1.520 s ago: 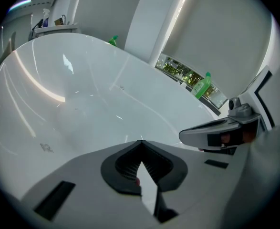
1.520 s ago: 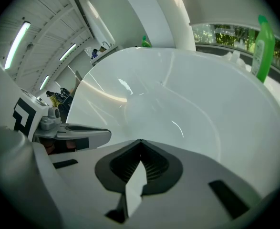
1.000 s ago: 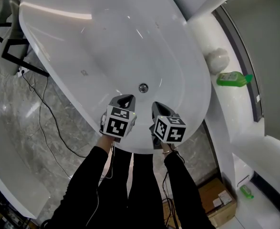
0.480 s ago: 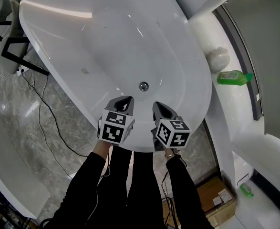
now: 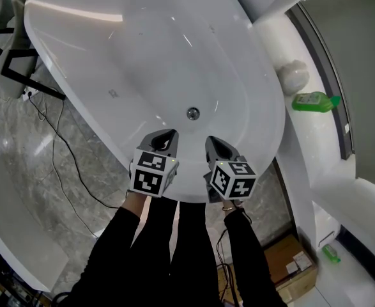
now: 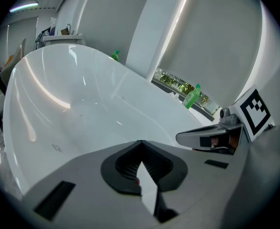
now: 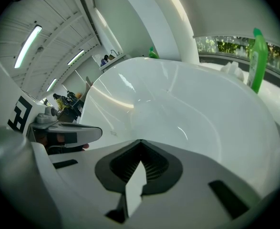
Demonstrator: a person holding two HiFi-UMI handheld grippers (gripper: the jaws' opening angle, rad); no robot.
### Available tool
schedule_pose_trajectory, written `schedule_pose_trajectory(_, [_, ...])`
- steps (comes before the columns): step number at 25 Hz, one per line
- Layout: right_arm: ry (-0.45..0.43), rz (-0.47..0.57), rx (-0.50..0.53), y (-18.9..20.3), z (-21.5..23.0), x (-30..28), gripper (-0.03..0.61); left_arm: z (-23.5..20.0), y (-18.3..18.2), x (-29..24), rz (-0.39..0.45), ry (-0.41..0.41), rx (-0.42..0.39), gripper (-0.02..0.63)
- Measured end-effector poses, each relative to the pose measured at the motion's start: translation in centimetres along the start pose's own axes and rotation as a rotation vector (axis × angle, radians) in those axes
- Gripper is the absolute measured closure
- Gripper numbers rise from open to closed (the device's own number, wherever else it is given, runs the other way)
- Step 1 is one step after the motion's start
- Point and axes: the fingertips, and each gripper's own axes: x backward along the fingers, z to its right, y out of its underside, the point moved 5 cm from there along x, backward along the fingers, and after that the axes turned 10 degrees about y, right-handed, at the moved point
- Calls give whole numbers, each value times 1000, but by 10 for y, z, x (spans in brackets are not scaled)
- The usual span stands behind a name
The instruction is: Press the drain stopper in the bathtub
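Head view: we see one white bathtub (image 5: pixel 78 37) with a single round drain stopper (image 5: pixel 192 113) on its floor, near the end closest to us. We hold two grippers over that end's rim. The left gripper (image 5: pixel 167 137) and the right gripper (image 5: pixel 212 143) sit side by side, and each carries one marker cube. The stopper lies just ahead of their tips, about midway between them and touching neither. One green bottle (image 5: pixel 314 100) lies on the white ledge beside the tub, a second, smaller green bottle (image 5: pixel 328 254) sits at lower right, and one cardboard box (image 5: pixel 288 268) stands on the floor.

Left gripper view: our left jaws meet at the tips with nothing between them. The tub wall curves ahead, the right gripper shows at the right, and we count two green bottles on the far ledge.

Right gripper view: our right jaws are likewise together and hold nothing. The left gripper shows at the left. The stopper shows in neither gripper view.
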Motion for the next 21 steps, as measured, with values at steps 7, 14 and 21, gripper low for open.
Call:
schedule_pose_trajectory(7, [2,-11,1,5,3,-2,577,-1,2,0,0,-8,-3,607])
schedule_pose_trajectory(14, [12,-17,-11,9,7,1,577,3,4,-1,-2,-3,6,607])
schedule_pose_trajectory(21, [9,-13,-11,8,9,-3,577,1,6,-5,-13,-7,0,607])
